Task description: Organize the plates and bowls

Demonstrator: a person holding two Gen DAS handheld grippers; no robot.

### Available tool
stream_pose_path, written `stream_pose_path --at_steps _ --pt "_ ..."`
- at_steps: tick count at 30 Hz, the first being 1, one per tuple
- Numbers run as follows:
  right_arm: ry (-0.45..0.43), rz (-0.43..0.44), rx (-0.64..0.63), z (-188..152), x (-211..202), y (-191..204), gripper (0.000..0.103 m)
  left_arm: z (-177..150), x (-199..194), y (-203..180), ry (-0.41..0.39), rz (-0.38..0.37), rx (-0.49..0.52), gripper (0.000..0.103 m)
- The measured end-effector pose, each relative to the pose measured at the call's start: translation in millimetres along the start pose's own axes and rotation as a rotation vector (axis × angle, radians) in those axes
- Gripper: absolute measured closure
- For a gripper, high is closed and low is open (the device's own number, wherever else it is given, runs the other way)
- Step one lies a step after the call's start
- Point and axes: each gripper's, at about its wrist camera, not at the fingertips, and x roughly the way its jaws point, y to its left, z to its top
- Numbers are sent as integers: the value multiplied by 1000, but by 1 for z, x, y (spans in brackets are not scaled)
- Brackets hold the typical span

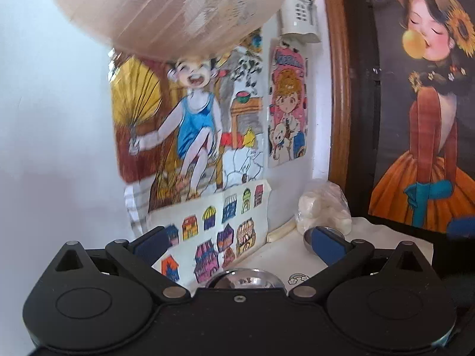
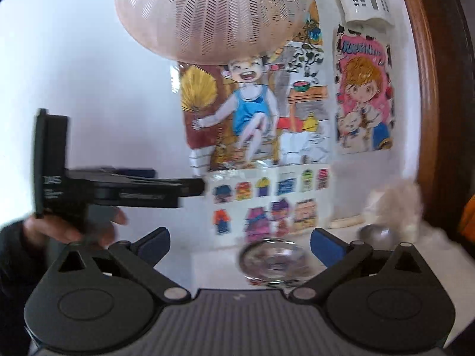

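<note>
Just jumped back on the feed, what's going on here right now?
Both tongs are open and hold nothing. The right tongs hover just above a glass bowl on the white counter. The left tongs point at the drawing-covered wall, with a metal bowl just below them. A pink perforated basket hangs overhead.

Left claw spread wide, empty; right claw likewise. Left hand grips its handle.
</note>
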Motion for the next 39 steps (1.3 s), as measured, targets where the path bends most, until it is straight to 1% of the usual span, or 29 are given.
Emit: stream_pose_path --at_steps 2,5,8,11,15,17,20,26,29,32,35,39 --pt "36 -64 1 23 -5 -12 0 17 4 -6 11 5 19 1" --pt "68 -138 25 55 -12 -33 0 49 17 -20 34 0 32 1" --pt "89 -180 28 82 -16 -56 0 76 37 -36 49 -23 22 1" --pt "99 -232 38 91 -10 -82 0 92 66 -52 82 -59 10 1" --pt "146 -268 100 87 16 -126 0 99 121 -73 172 -96 -2 1" --pt "182 -285 147 80 35 -153 0 96 149 -81 221 -107 1 1" --pt "237 -302 221 65 73 -183 0 90 196 -87 290 -117 -19 1" --pt "328 -303 360 29 134 -236 0 72 286 -92 423 -91 -66 1" --pt "355 -289 385 15 160 -256 0 57 325 -93 489 -93 -100 1" --pt "368 -289 391 -1 187 -272 0 40 362 -95 537 -98 -127 1" --pt "384 -301 392 -17 215 -286 0 20 395 -100 569 -122 -155 1" --pt "395 -331 373 -35 251 -302 1 -3 431 -113 578 -166 -177 1"
